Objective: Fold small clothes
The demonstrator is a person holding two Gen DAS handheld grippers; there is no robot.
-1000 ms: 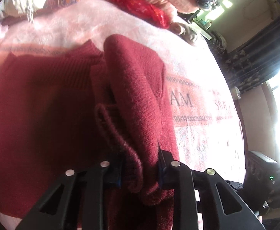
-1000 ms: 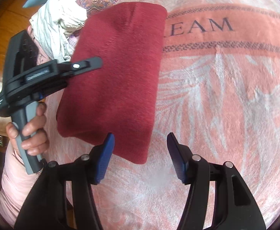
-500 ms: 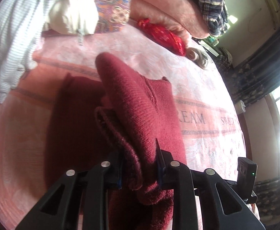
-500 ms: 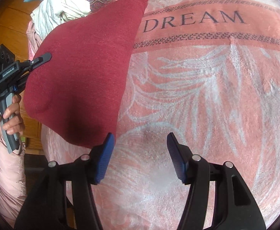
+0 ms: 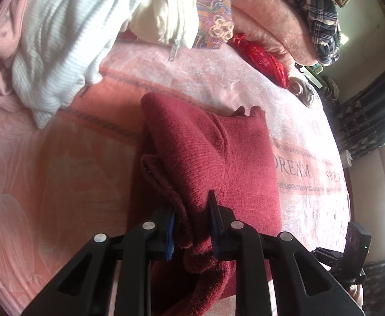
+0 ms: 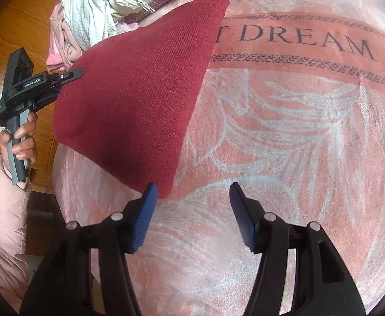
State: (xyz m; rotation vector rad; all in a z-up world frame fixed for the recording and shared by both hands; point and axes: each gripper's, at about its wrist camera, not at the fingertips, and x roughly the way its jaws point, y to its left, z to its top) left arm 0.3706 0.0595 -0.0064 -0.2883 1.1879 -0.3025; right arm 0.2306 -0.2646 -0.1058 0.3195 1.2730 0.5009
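The red knit sweater [image 5: 218, 163] is pinched at its thick folded edge by the left gripper [image 5: 191, 227] and lifted off the pink blanket [image 6: 297, 131]. The right gripper [image 6: 192, 210] is held wide open, with nothing in it. The sweater looks soft, floppy and light. Its hanging corner at 11 o'clock could be grabbed next.

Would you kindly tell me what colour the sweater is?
Dark red, a plain knit. The sweater shows best in the right wrist view.

The left gripper [image 5: 192, 226] pinches the folded red sweater [image 5: 218, 163] over the pink blanket [image 5: 60, 171]; white clothes [image 5: 60, 39] lie far left.
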